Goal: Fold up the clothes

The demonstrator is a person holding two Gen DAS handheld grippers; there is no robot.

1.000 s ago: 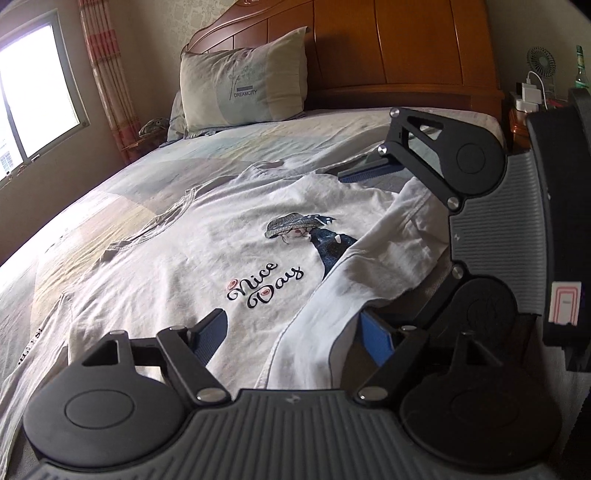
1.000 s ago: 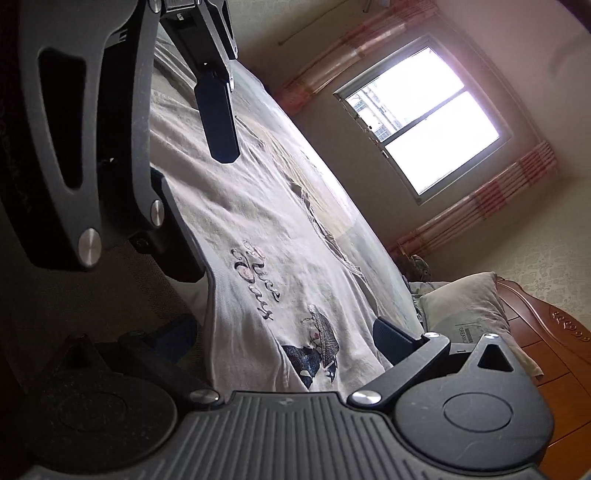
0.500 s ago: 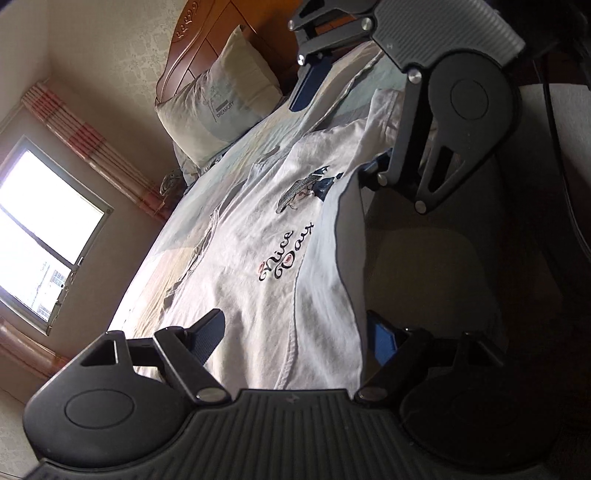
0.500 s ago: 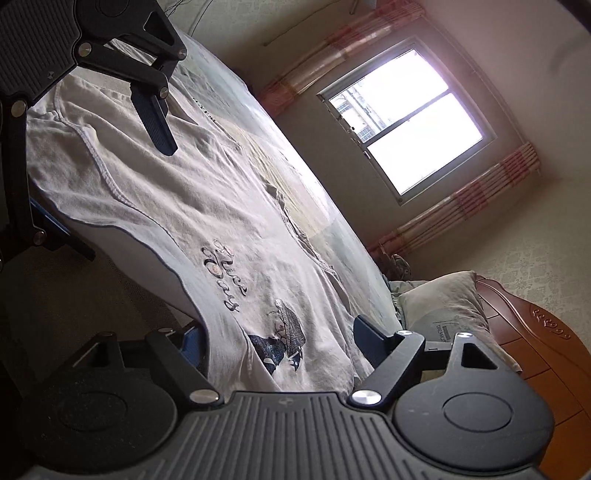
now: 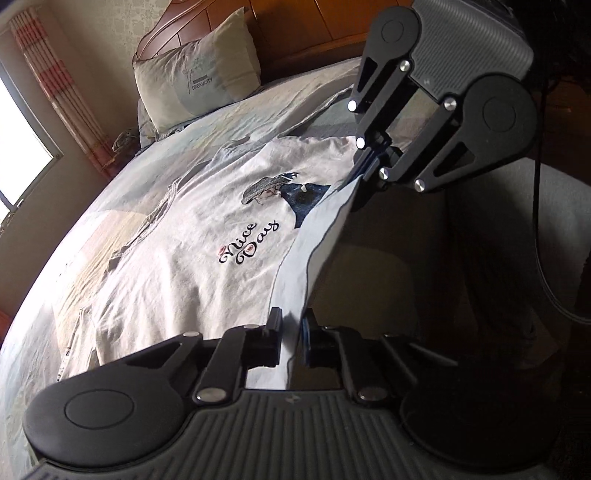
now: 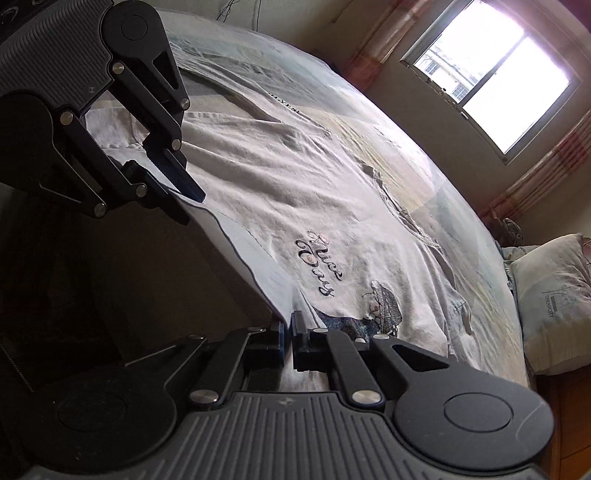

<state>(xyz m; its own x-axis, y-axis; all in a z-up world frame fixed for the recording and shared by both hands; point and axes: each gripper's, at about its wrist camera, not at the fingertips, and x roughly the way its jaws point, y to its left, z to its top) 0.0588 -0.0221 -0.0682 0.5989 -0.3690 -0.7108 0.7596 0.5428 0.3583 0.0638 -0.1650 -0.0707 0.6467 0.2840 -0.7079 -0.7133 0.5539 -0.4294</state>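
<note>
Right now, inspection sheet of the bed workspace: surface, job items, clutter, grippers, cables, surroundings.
Surface: bed with a pale patterned sheet, wrinkled.
Job's things: white t-shirt printed "Nice Day", lying print side up; its near side edge is lifted off the bed and stretched between the two grippers.
Clutter: a second pale garment lies spread beyond the t-shirt.
Grippers: left gripper closing, t-shirt edge between its pads; right gripper shut on the same edge.
Cables: a black cable hangs at the right of the left wrist view.
Surroundings: pillow, wooden headboard, window, striped curtain.
</note>
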